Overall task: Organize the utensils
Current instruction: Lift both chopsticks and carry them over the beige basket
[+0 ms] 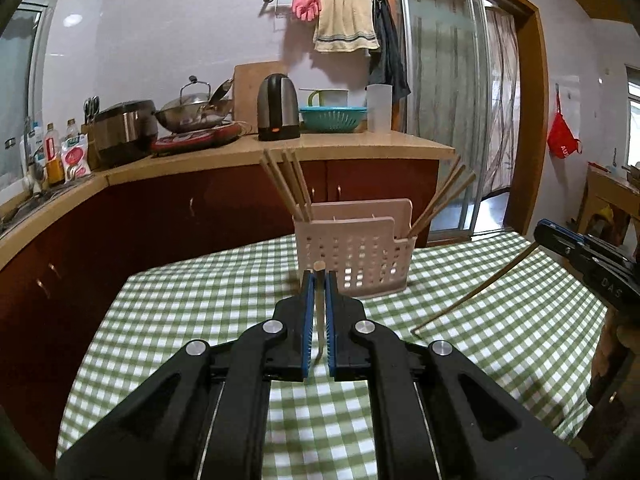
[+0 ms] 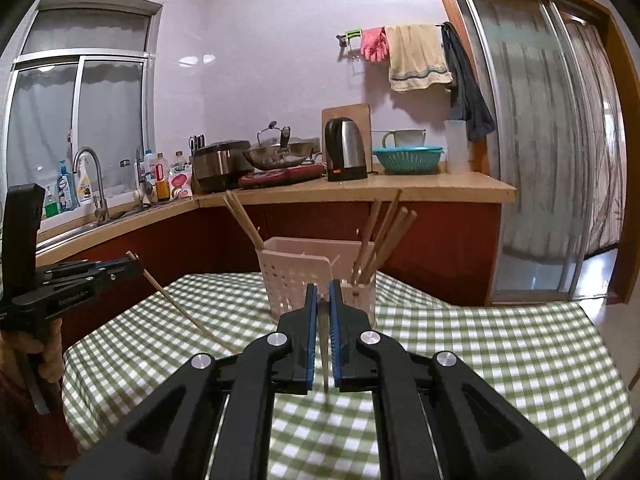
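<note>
Left wrist: ribbed blue tongs (image 1: 319, 280) pinch slim wooden chopstick (image 1: 319, 312).

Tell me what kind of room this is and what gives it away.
Most likely a home kitchen. A counter along the wall carries an electric kettle and a wok; a sink faucet stands below the window, and a checked tablecloth covers the table bearing a chopstick holder.

Utensil holder (image 1: 356, 256) sitting mid-table (image 1: 200, 312), chopsticks (image 1: 286, 184) leaning in its L & R ends. Counter (image 1: 280, 150) running behind, w/ kettle (image 1: 278, 106) on it.
</note>
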